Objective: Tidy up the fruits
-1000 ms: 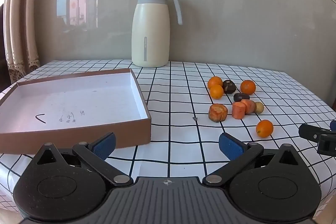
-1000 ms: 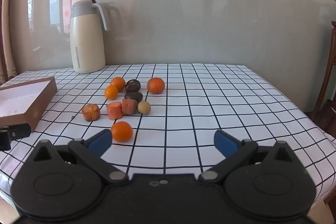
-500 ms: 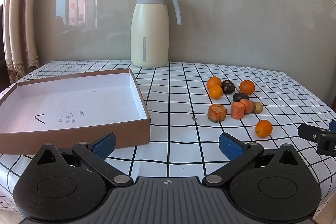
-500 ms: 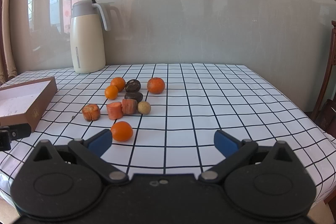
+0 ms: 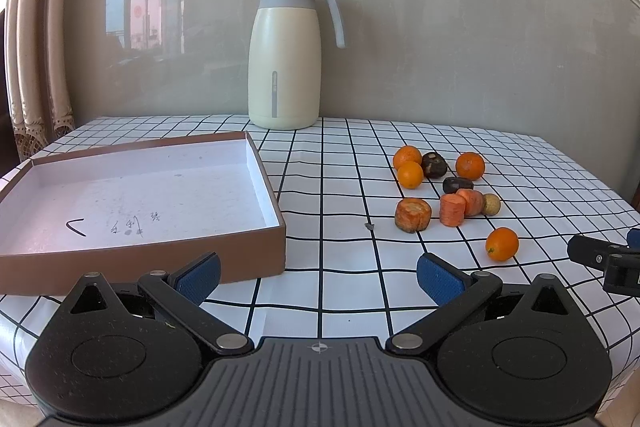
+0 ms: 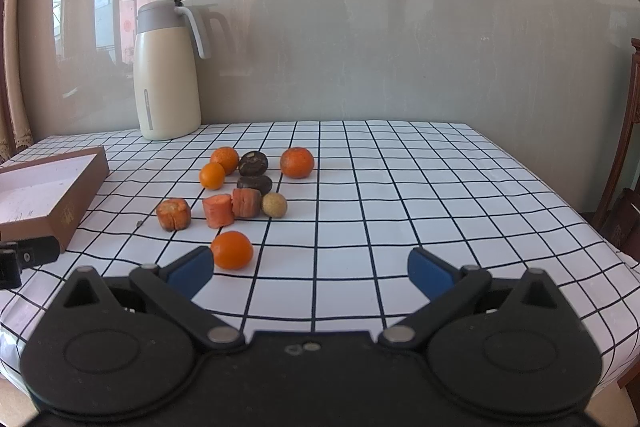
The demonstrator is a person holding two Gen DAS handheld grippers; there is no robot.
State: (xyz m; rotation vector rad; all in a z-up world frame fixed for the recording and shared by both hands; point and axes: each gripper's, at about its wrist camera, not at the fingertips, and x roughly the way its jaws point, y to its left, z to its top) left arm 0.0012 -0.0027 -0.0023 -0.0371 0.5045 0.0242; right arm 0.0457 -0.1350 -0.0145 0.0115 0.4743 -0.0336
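Note:
Several small oranges, dark fruits and orange chunks lie in a cluster on the checked tablecloth. The nearest orange (image 5: 502, 244) (image 6: 232, 249) sits apart at the front. A cut chunk (image 5: 413, 214) (image 6: 173, 213) lies at the cluster's left. A shallow brown box (image 5: 262, 163) (image 6: 82, 183) with a white inside stands empty at left. My left gripper (image 5: 318, 275) is open and empty, near the box's front right corner. My right gripper (image 6: 311, 273) is open and empty, its left finger (image 6: 190, 271) just in front of the nearest orange.
A cream thermos jug (image 5: 285, 55) (image 6: 166, 71) stands at the back by the grey wall. A wooden chair (image 6: 624, 187) stands past the table's right edge. The right gripper's finger (image 5: 596, 255) shows at the right of the left wrist view.
Both grippers have stayed open and almost still. The left view has shifted very slightly; the fruits and box have not moved.

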